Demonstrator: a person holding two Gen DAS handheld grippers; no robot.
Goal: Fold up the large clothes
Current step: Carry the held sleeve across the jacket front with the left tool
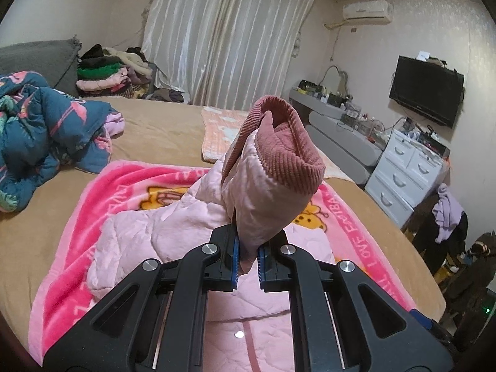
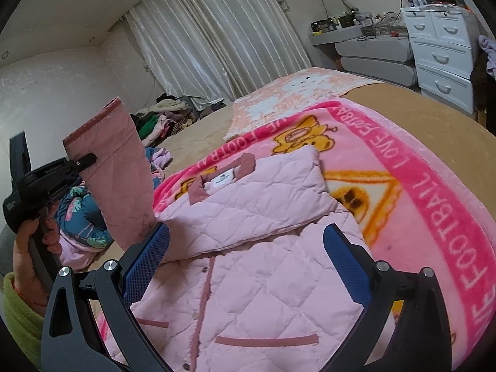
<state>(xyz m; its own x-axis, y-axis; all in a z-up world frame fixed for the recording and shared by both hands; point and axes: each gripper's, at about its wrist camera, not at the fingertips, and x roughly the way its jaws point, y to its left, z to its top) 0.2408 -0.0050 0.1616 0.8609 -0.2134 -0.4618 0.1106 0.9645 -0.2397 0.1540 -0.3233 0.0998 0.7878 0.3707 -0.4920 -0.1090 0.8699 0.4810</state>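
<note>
A pink quilted jacket (image 2: 248,266) lies front up on a bright pink cartoon blanket (image 2: 434,192) on the bed. My left gripper (image 1: 248,260) is shut on the jacket's sleeve (image 1: 263,192) and holds it up off the bed, its darker corduroy cuff (image 1: 288,142) at the top. In the right wrist view the left gripper (image 2: 83,162) holds that raised sleeve (image 2: 117,179) at the left. My right gripper (image 2: 246,248) is open and empty, hovering just above the jacket's chest. The other sleeve (image 2: 263,192) is folded across the jacket below the collar (image 2: 223,179).
A blue floral duvet (image 1: 40,133) is bunched at the bed's left. A pile of folded clothes (image 1: 105,74) sits by the curtain. A light pink mat (image 1: 220,130) lies beyond the blanket. White drawers (image 1: 406,173) and a grey dresser (image 1: 341,136) stand right of the bed.
</note>
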